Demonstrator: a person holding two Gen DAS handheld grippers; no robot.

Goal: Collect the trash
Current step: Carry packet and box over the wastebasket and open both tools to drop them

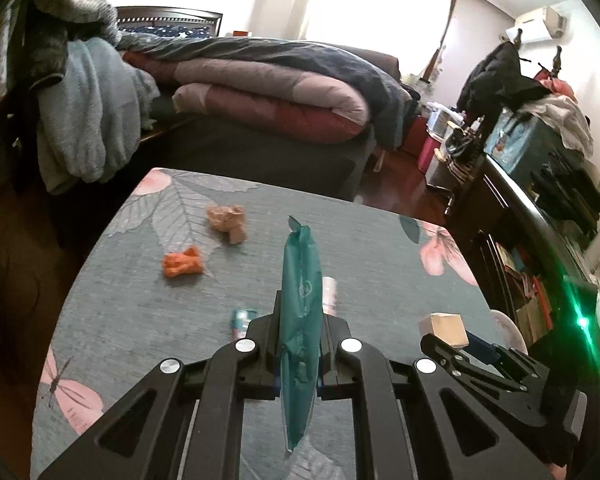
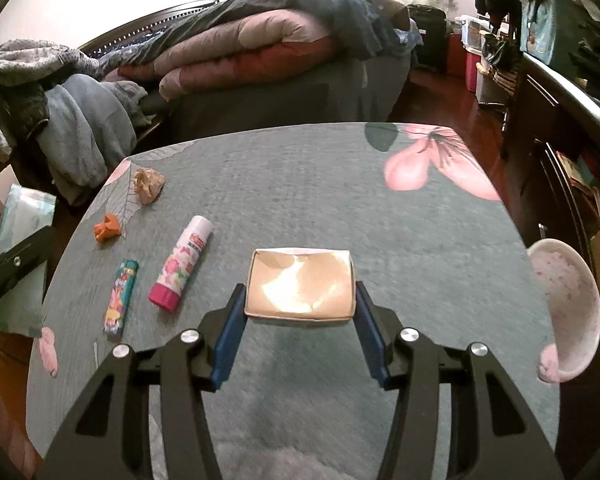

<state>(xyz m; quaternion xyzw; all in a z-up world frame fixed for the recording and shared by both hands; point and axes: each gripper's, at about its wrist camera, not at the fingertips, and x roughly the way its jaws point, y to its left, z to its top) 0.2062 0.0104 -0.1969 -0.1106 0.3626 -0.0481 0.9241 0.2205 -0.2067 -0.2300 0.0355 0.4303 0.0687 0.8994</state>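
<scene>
A teal wrapper (image 1: 301,312) stands edge-on, pinched in the nearly closed left hand-held gripper (image 1: 300,322) above the grey floral surface (image 2: 300,184). A tan paper box (image 2: 302,286) sits clamped betw. the blue pads (image 2: 230,340) of the right hand-held gripper (image 2: 300,312), lifted off the surface. Left of it: glue stick (image 2: 182,264), lighter (image 2: 121,297), orange scrap (image 2: 108,227), crumpled beige paper (image 2: 148,185). Pink bowl (image 2: 568,312) at the right edge.

Glue stick (image 1: 329,294) mostly hidden behind teal packet (image 1: 301,320); lighter (image 1: 242,320) partly covered by left gripper (image 1: 300,322); pink bowl (image 2: 568,312) partly cut off.
</scene>
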